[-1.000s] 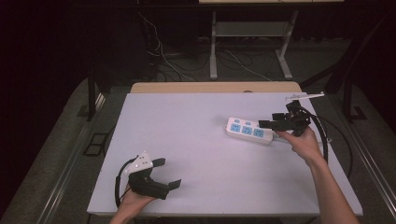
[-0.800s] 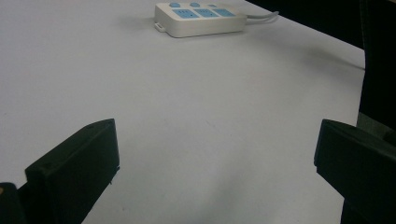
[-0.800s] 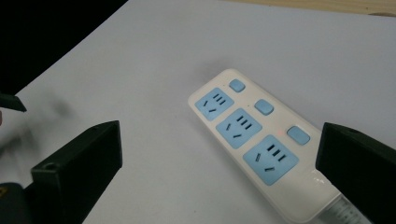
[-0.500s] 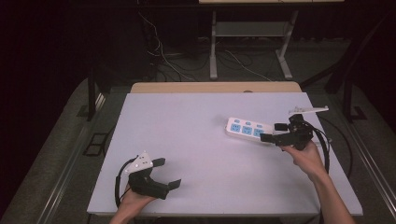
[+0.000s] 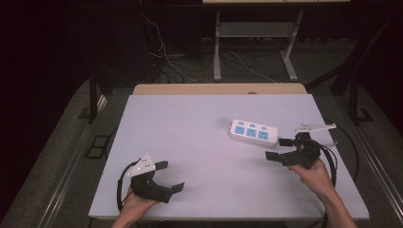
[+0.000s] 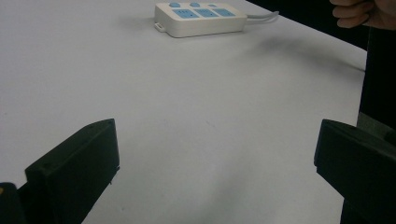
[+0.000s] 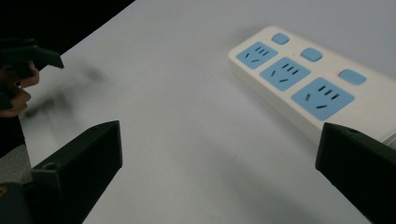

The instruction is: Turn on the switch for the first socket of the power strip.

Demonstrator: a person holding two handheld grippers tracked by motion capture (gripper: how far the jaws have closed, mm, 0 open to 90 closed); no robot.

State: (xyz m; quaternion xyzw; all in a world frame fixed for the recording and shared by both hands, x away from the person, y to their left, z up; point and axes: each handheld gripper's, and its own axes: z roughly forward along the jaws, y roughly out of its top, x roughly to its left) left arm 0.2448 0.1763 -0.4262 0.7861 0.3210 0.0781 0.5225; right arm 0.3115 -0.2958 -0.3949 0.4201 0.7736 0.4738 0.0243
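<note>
A: How far along does this look?

B: Early, I'd say. The power strip (image 5: 254, 130) lies flat on the white table (image 5: 190, 123), on its right half, and nothing holds it. The right gripper (image 5: 280, 148) sits just beside its near right end, jaws spread wide, not touching it as far as I can tell.

A: And the other hand?

B: The left gripper (image 5: 169, 176) rests low at the near left corner of the table, well apart from the strip, jaws also spread with nothing between them. From its own camera the strip (image 6: 201, 17) sits far off across bare table.

A: So what's left?

B: Judging by the positions, everything that involves the strip: closing on it, or pressing something on it. The right gripper view shows 3 blue sockets and 3 blue buttons (image 7: 311, 54) along its top, all sockets unoccupied.

A: Anything you can't make out?

B: The strip's far right end is cut off in the right gripper view, behind a jaw. Its cord (image 6: 264, 16) trails off the table edge; where it leads is lost in the dark. Whether any switch is on, I can't tell.
</note>
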